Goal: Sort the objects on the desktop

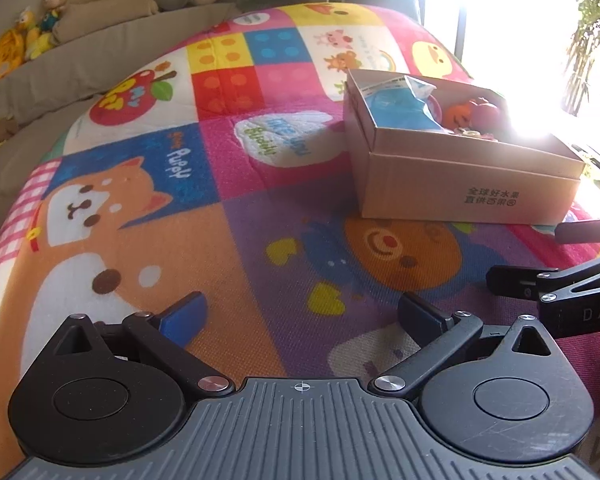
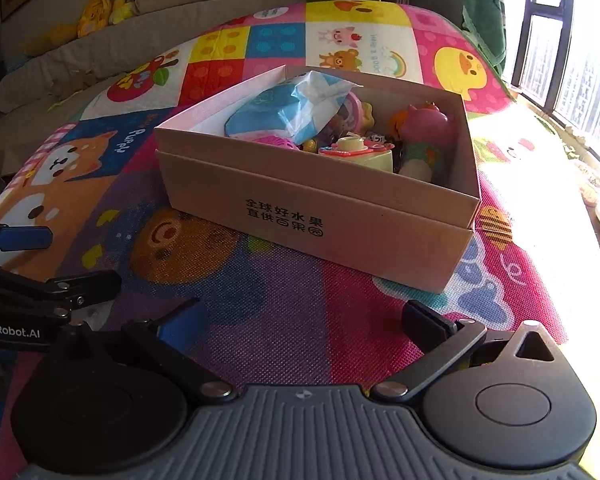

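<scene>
A tan cardboard box (image 2: 300, 216) with dark printed characters stands on a colourful cartoon play mat (image 2: 284, 320). Inside lie a blue-and-white tissue pack (image 2: 300, 108), a pink pig toy (image 2: 428, 120), a cream toy cake (image 2: 360, 152) and several other small toys. My right gripper (image 2: 302, 320) is open and empty, just in front of the box's near wall. The left wrist view has the box (image 1: 460, 184) at the right, with the tissue pack (image 1: 396, 108) and an orange toy (image 1: 456, 114) inside. My left gripper (image 1: 302, 314) hangs open over the mat (image 1: 220, 240), holding nothing. Each gripper shows at the edge of the other's view: right gripper (image 1: 540, 256), left gripper (image 2: 56, 260).
A grey sofa (image 2: 140, 28) with yellow plush toys (image 2: 96, 12) and cushions runs along the far side of the mat. A bright window (image 2: 572, 60) lies to the right, with a green cloth (image 2: 484, 12) beside it. The mat's right edge drops to the floor.
</scene>
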`<state>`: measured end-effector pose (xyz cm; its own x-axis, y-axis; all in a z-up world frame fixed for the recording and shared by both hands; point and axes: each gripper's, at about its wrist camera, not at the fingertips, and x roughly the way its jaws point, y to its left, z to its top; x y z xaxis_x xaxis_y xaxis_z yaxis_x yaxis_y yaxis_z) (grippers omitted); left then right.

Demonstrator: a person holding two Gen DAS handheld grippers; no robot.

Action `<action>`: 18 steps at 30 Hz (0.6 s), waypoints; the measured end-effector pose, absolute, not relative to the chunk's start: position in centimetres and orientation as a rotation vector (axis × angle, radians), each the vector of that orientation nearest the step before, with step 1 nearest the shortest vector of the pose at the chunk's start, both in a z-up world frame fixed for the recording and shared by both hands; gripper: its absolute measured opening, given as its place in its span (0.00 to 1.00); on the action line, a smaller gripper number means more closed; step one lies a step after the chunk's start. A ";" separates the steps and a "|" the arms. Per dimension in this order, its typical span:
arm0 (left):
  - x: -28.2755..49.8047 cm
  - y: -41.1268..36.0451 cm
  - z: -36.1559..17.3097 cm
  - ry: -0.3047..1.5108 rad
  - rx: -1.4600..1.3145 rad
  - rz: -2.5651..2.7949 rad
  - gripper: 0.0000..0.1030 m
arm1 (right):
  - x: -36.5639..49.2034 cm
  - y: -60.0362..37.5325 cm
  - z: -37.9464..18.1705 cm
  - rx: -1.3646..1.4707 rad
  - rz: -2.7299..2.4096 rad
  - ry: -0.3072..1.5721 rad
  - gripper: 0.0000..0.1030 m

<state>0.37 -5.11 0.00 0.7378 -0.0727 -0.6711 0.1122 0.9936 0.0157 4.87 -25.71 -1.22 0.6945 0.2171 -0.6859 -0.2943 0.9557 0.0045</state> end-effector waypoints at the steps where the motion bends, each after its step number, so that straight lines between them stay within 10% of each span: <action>1: 0.4 -5.1 0.0 0.734 0.054 -0.102 1.00 | 4.9 -25.9 -1.4 -0.105 0.296 0.733 1.00; 18: 0.5 -5.0 0.0 0.734 0.043 -0.105 1.00 | 4.5 -25.9 -1.6 -0.100 0.290 0.694 1.00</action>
